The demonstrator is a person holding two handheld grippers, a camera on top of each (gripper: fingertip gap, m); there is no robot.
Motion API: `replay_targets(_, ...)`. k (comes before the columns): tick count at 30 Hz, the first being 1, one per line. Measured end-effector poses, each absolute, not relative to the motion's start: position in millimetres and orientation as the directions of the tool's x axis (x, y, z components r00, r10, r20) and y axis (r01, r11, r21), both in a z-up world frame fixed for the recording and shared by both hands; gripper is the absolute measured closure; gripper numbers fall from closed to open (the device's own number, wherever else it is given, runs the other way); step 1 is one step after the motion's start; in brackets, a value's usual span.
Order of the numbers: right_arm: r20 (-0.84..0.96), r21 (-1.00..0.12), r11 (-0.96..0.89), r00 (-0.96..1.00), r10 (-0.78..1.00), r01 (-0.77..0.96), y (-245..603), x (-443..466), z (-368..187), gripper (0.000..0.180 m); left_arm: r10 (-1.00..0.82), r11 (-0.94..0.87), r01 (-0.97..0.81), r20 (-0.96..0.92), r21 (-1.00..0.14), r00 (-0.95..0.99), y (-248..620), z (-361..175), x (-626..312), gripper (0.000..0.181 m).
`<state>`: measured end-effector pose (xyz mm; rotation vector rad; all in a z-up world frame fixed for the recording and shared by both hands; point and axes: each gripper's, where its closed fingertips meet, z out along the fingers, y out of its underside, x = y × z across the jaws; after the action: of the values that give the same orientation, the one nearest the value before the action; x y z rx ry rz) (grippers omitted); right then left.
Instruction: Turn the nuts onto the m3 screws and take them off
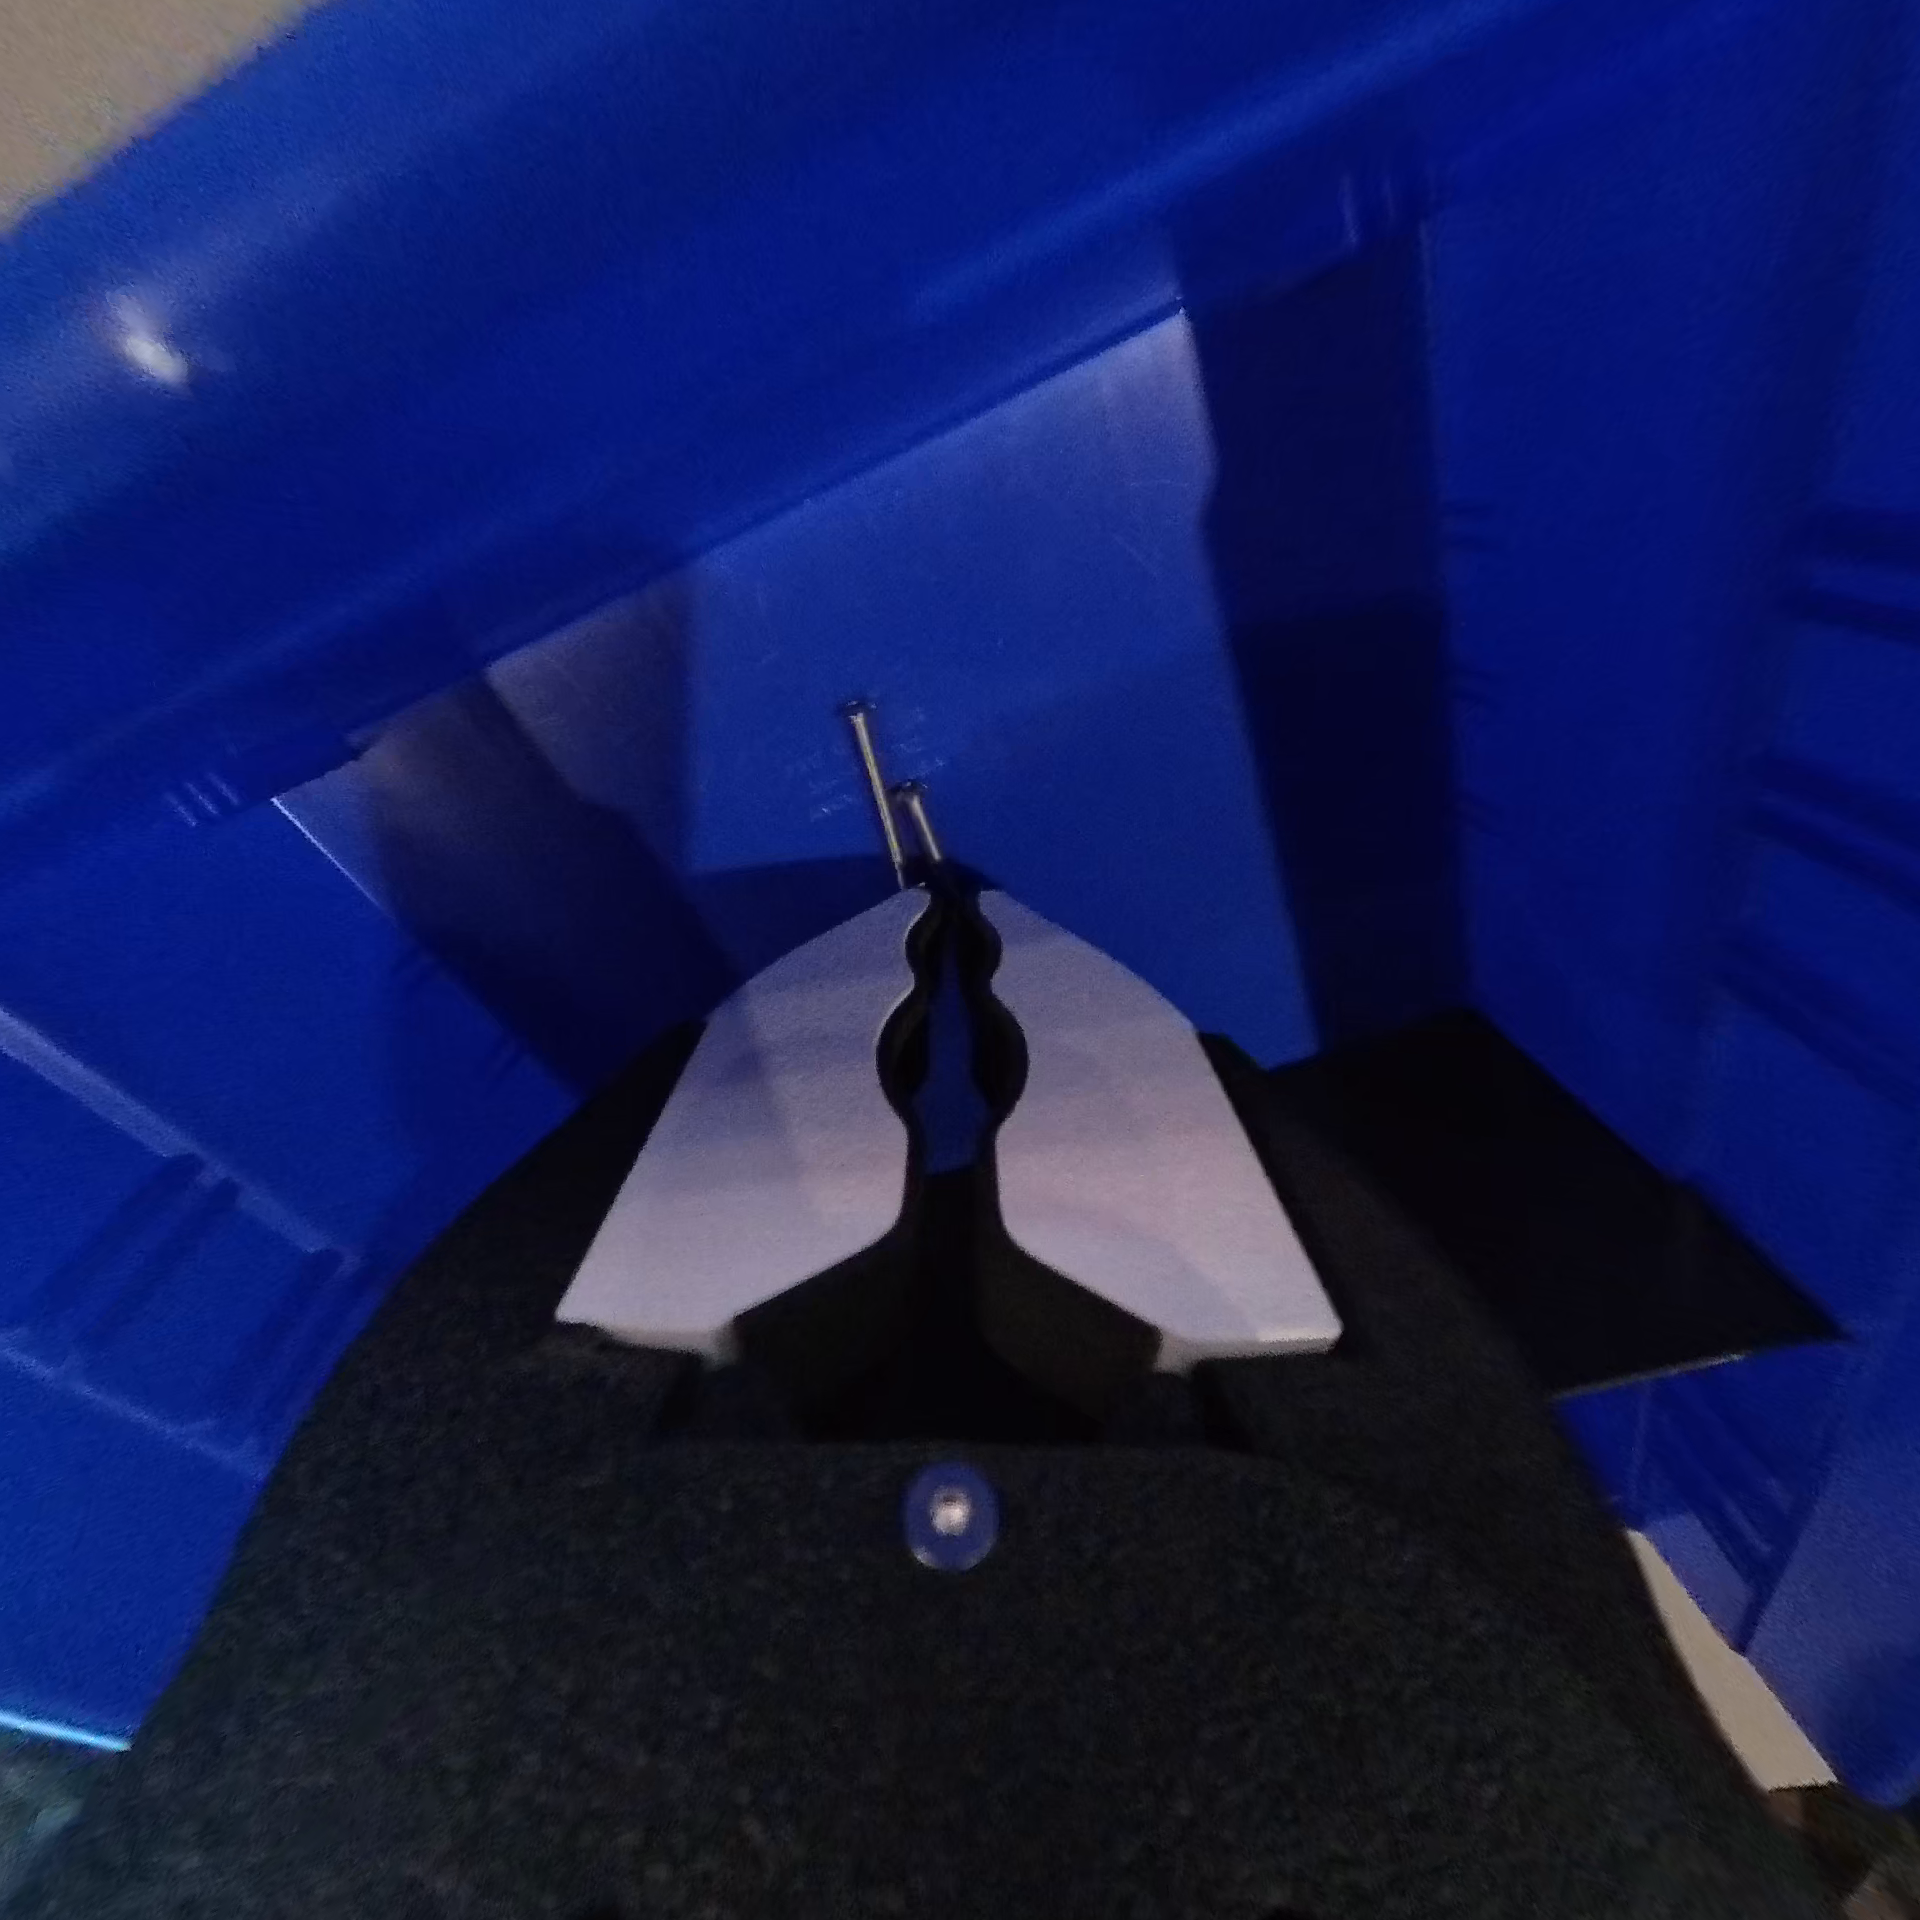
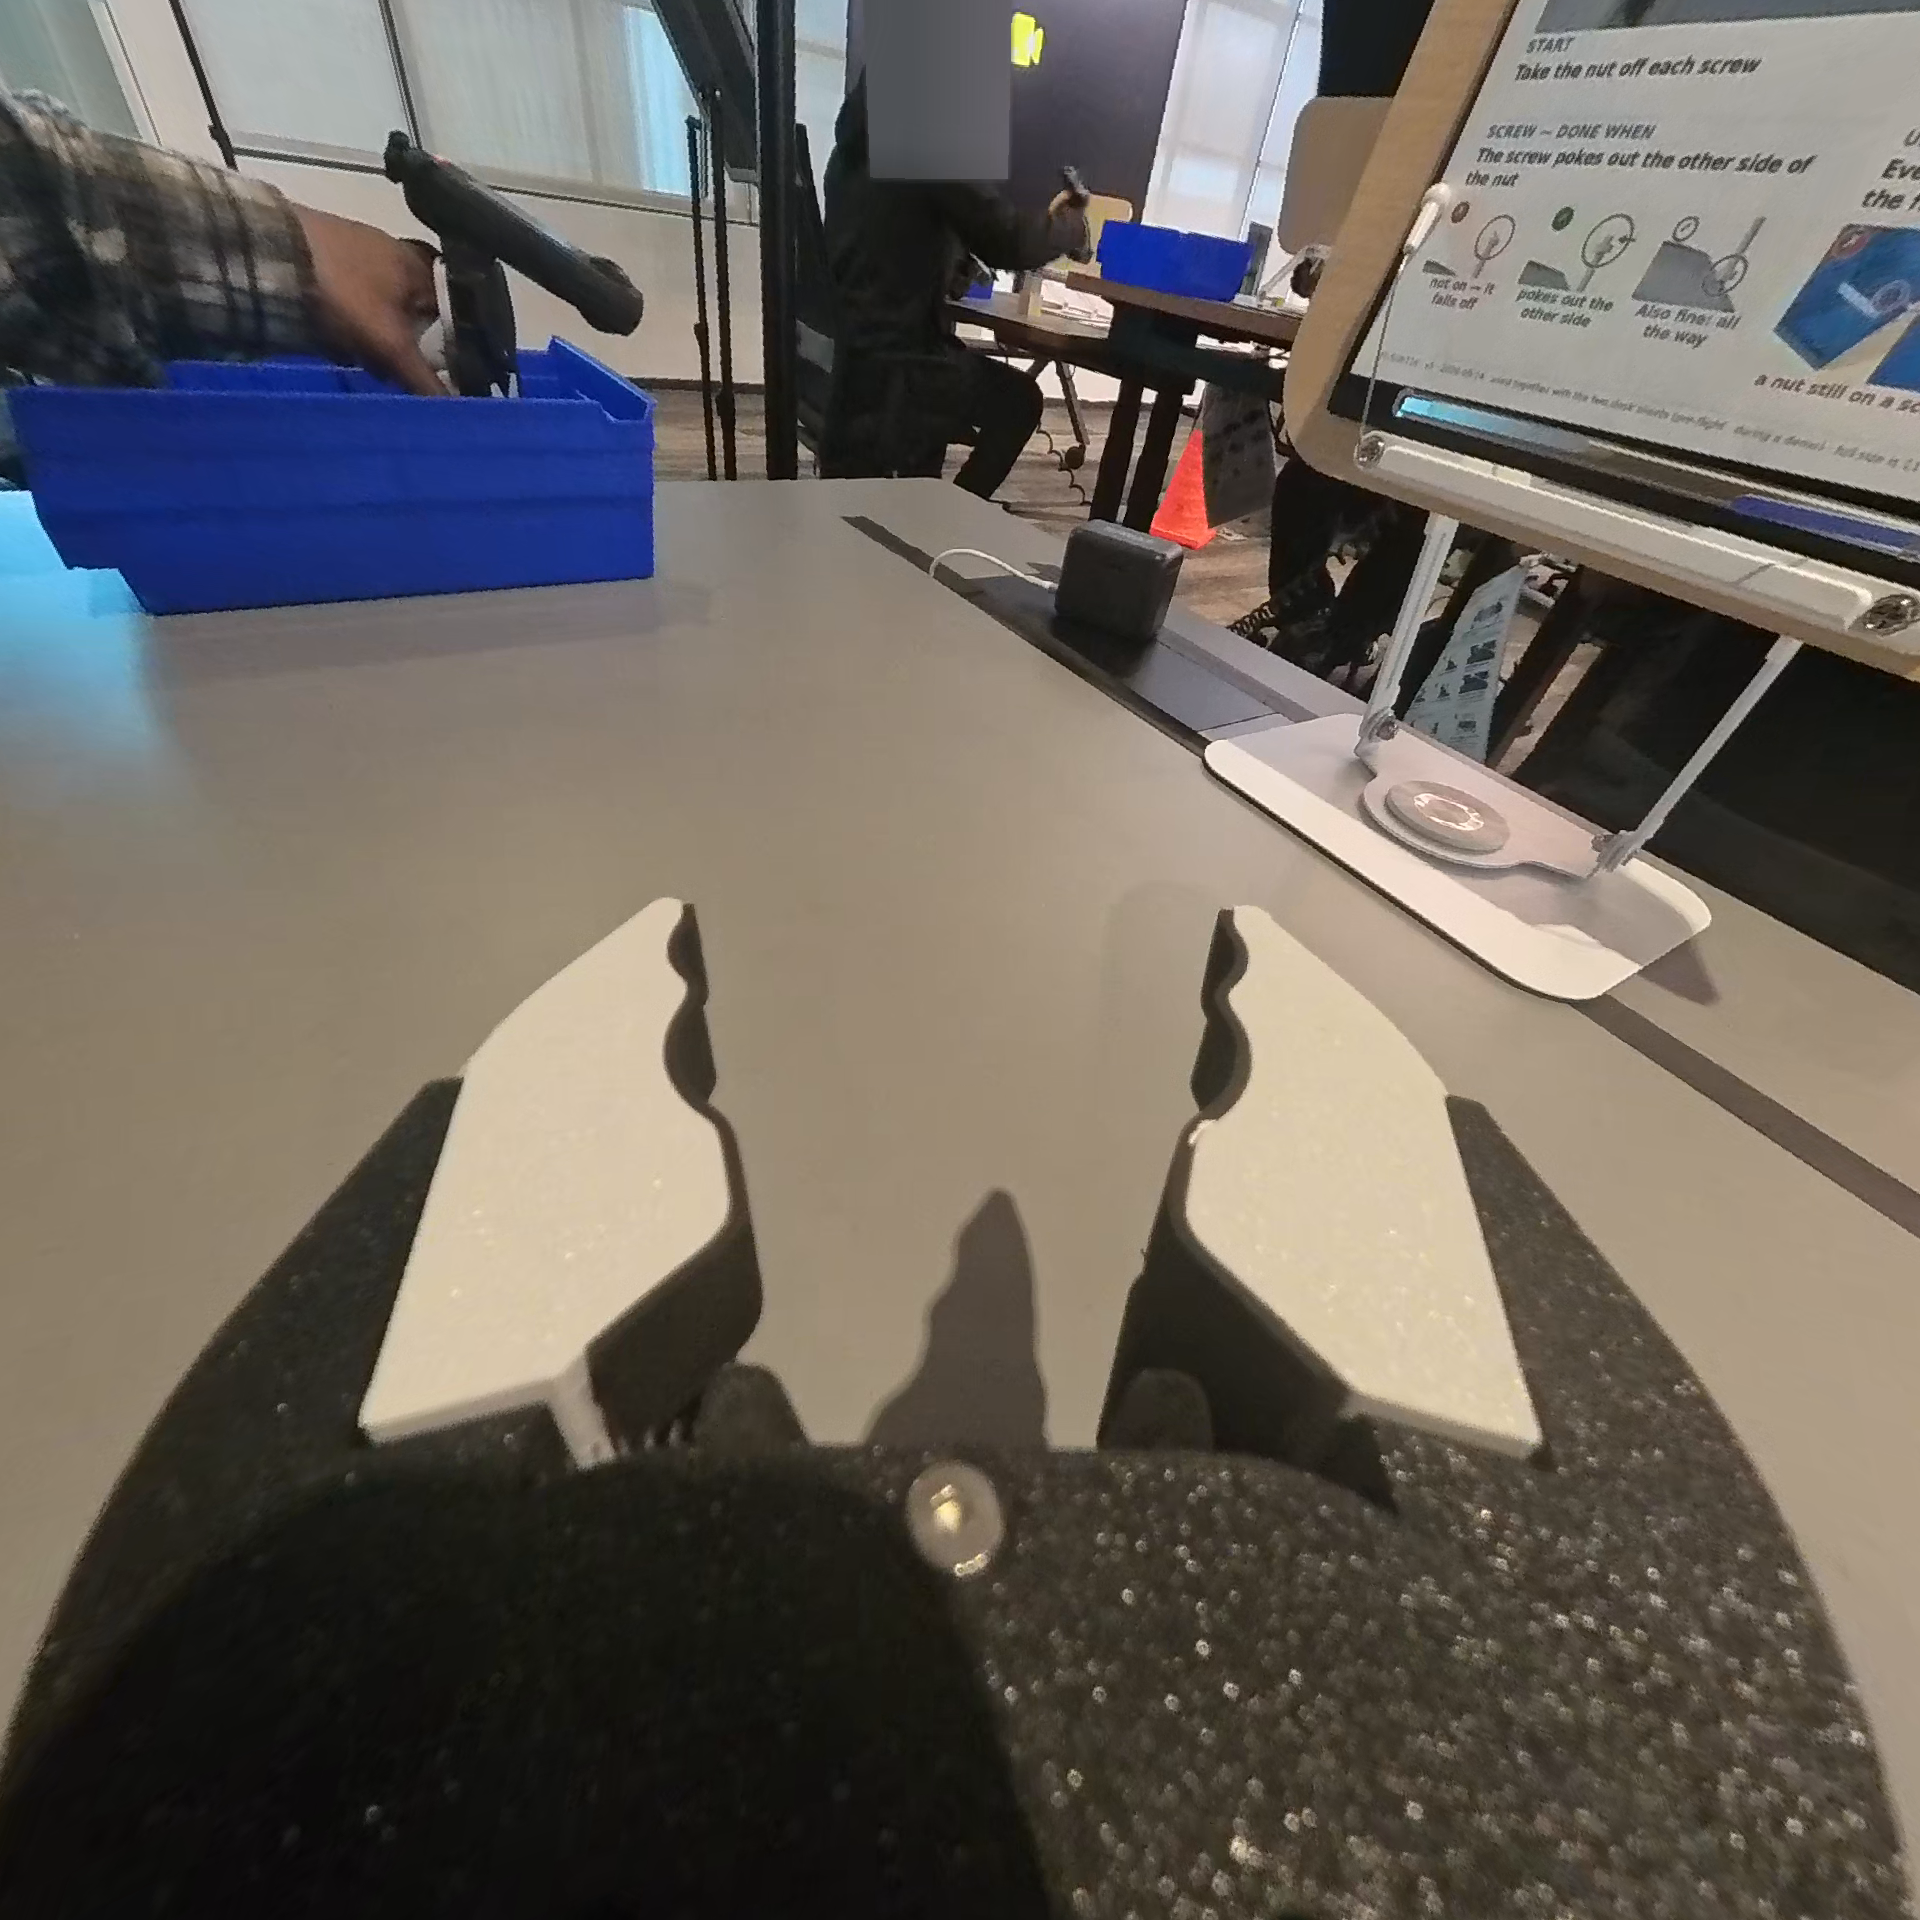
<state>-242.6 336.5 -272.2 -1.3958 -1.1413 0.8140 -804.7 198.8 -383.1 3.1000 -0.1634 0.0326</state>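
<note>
Left gripper (image 1: 928,883) inside blue bin (image 1: 1039,623), clenched on two screws (image 1: 883,805); right gripper (image 2: 956,935) spread, holding nothing, over grey table (image 2: 831,727).
Best to lift straight up, grip kept firm, and shed one screw before nutting. No nuts visible. Bin walls crowd the fingers; tablet stand (image 2: 1455,831) and charger (image 2: 1117,592) lie right.

My left hand-held gripper (image 1: 935,883) reaches down inside the bin (image 1: 1039,416), two screws (image 1: 871,790) just ahead of its tips. My right hand-held gripper (image 2: 956,925) sits over the desk (image 2: 883,727) — bin far left, stand (image 2: 1455,862) to the right, charger (image 2: 1117,587) behind.
</note>
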Motion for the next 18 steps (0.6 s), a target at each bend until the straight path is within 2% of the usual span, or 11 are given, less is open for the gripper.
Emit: replay_targets(18,0.13,-0.977,0.071,0.296,0.946,0.201,336.2,-243.8,-273.7,0.089,-0.135,-0.988,-0.132,-0.033,0.075,0.99,197.7,-386.5,-806.7,0.178)
